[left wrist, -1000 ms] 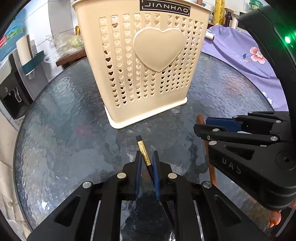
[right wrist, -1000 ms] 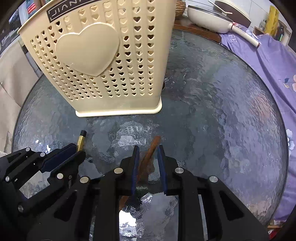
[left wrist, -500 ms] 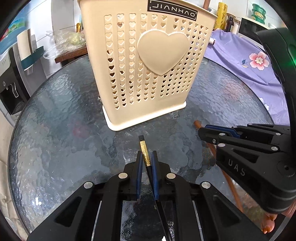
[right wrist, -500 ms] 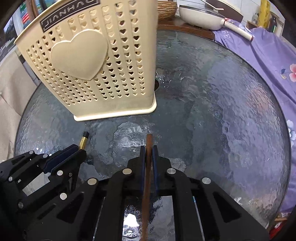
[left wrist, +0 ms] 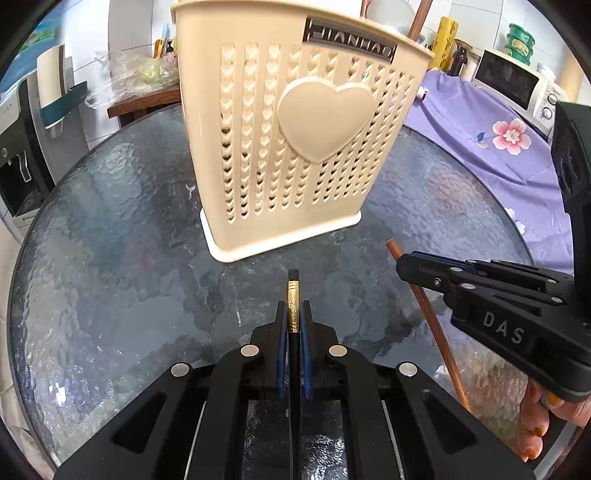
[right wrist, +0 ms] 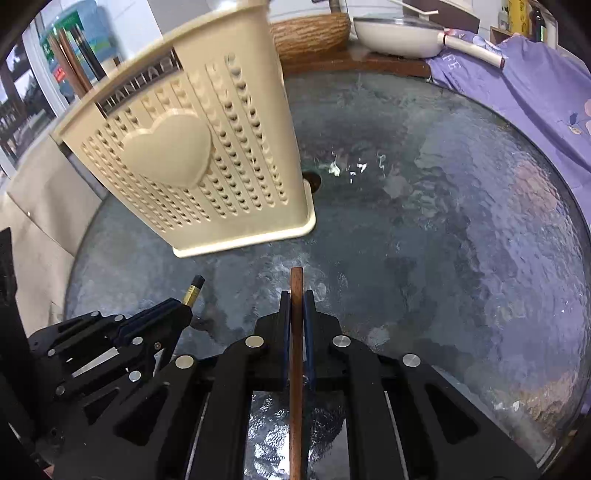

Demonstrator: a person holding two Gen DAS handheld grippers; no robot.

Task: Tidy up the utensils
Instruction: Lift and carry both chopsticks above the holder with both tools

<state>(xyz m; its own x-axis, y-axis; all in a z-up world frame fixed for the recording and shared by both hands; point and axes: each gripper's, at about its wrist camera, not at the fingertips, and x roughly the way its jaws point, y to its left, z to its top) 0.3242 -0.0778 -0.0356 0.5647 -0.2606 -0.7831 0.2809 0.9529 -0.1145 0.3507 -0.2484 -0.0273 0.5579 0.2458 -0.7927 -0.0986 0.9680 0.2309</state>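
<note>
A black chopstick (left wrist: 293,334) with a gold band sits clamped in the left hand-held gripper (left wrist: 294,314); a brown wooden chopstick (right wrist: 296,332) is pinched in the right hand-held gripper (right wrist: 296,306). Both point steeply down over the glass desk (left wrist: 110,266), the cream heart-pierced basket (left wrist: 295,147) just ahead.

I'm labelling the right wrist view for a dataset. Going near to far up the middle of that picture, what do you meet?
Right gripper shut on the brown chopstick → bare glass table → cream heart-holed basket → wicker basket
</note>
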